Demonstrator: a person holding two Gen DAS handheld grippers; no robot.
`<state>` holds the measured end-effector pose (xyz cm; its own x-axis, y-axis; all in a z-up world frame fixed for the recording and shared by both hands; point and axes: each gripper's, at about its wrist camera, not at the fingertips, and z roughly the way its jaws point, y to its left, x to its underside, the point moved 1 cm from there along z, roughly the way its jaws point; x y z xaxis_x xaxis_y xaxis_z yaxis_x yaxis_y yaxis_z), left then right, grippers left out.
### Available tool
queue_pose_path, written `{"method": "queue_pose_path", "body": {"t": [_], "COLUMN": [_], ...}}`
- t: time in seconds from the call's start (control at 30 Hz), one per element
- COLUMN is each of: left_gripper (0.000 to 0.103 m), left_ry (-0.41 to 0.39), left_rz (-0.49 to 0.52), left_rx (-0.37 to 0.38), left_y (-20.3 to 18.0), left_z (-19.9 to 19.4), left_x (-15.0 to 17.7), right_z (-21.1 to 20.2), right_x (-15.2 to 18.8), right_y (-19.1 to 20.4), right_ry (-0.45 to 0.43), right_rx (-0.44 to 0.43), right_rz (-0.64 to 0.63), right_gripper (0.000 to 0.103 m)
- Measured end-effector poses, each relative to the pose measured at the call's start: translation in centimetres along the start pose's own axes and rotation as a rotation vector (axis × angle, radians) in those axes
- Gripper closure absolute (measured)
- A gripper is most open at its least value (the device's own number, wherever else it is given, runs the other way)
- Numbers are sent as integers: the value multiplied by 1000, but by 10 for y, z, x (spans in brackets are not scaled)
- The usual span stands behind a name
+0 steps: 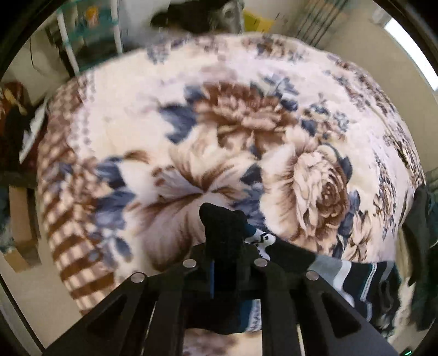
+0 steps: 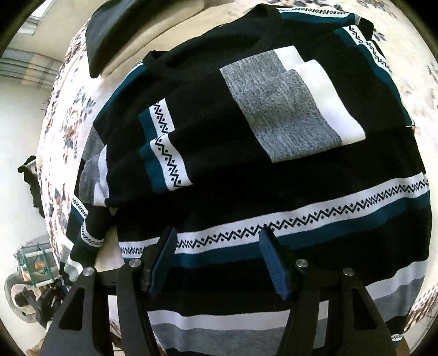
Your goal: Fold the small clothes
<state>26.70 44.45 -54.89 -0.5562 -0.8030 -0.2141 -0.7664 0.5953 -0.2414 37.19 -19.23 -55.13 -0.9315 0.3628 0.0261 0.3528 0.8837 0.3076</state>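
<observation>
A black knit sweater (image 2: 246,169) with white zigzag bands, teal stripes and grey and white blocks lies spread on a floral blanket (image 2: 57,128), both sleeves folded across its body. My right gripper (image 2: 216,241) is open just above its lower part, the blue pads (image 2: 273,260) apart with nothing between them. In the left wrist view my left gripper (image 1: 225,232) is shut on a black fold of the sweater (image 1: 223,227) and holds it above the blanket (image 1: 208,123). More of the sweater (image 1: 353,276) trails to the lower right.
A dark cushion (image 2: 109,35) lies at the blanket's far edge in the right wrist view. A shelf rack with a teal basket (image 1: 90,30) and a dark bundle (image 1: 197,16) stand beyond the bed in the left wrist view. Dark cloth (image 1: 421,246) hangs at the right.
</observation>
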Motion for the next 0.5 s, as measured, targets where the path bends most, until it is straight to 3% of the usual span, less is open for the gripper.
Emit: {"method": "queue_pose_path", "body": {"t": [0.1,0.17,0.23,0.3,0.43,0.5], "left_gripper": [90,72,46,43,43,43], "left_ry": [-7,-15,-39,-72,-64,-28], "left_rz": [-38,-66,-77,-43,213,409], "left_rx": [32,37,54,49,38,41], "left_y": [-1,0,-4,-20,-105,-173], "left_z": [-12,-31,-51,-68,-91,-88], "left_x": [4,11,18,24,47,69], "right_z": [-1,-5,-12,-22,-41,-50], "right_x": [-4,-6,-8,-9,-12,-15], "right_y": [2,-4,-14,-32,-72,-102], "right_ry": [-9,-16,-21,-34,-81,-117], "right_rx": [-17,-43,-71,-93,-116,-129], "right_rz": [33,62,95,142,241,312], "right_gripper": [39,39,39,39,39,39]}}
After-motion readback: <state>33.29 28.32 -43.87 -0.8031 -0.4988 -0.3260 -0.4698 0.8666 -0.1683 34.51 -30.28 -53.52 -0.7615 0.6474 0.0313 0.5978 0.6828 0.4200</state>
